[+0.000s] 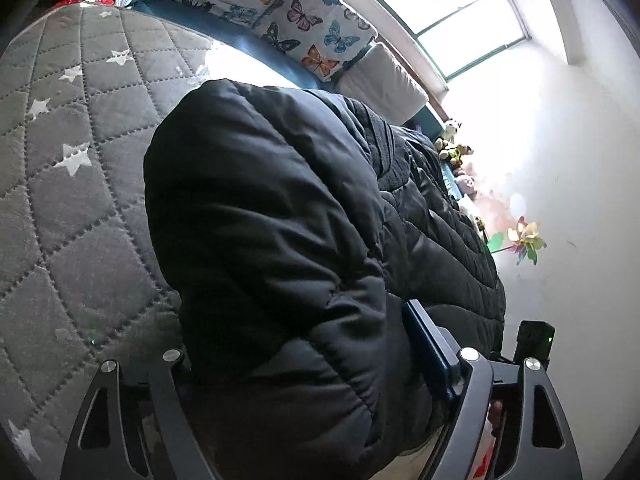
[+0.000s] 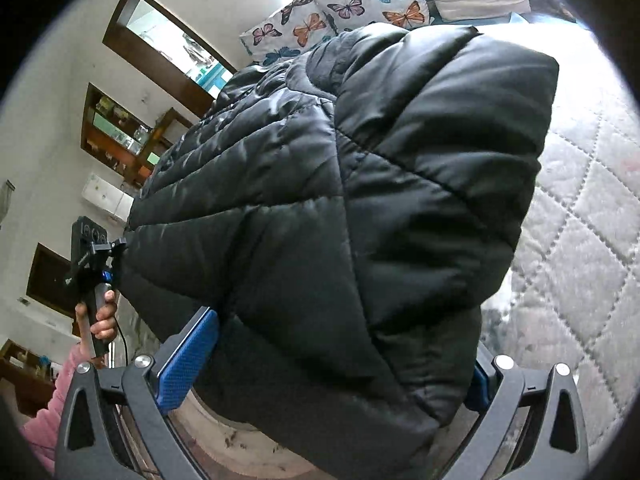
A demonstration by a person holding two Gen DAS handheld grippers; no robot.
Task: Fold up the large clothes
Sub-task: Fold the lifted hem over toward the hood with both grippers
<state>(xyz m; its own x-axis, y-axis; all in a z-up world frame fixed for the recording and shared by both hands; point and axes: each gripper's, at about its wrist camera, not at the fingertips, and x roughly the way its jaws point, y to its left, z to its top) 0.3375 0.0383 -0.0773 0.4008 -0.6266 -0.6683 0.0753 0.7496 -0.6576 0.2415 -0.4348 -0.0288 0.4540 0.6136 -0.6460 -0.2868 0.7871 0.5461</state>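
Note:
A black quilted puffer jacket point(image 1: 288, 216) lies on a grey star-patterned quilted bed cover point(image 1: 80, 152) and fills both views point(image 2: 360, 184). My left gripper point(image 1: 308, 364) is shut on a thick fold of the jacket's near edge; its blue pad point(image 1: 428, 352) presses the fabric on the right, the left finger is hidden under it. My right gripper point(image 2: 332, 364) is shut on another thick part of the near edge, its blue pad point(image 2: 188, 356) against the padding. The left gripper's handle point(image 2: 96, 280), held in a hand, shows at the right wrist view's left.
Butterfly-print pillows point(image 1: 280, 12) and a white cushion point(image 1: 384, 80) line the far side under a bright window point(image 1: 452, 4). Stuffed toys point(image 1: 456, 148) and a paper pinwheel point(image 1: 524, 244) sit by the white wall. Wooden wall shelves point(image 2: 128, 128) are at left in the right wrist view.

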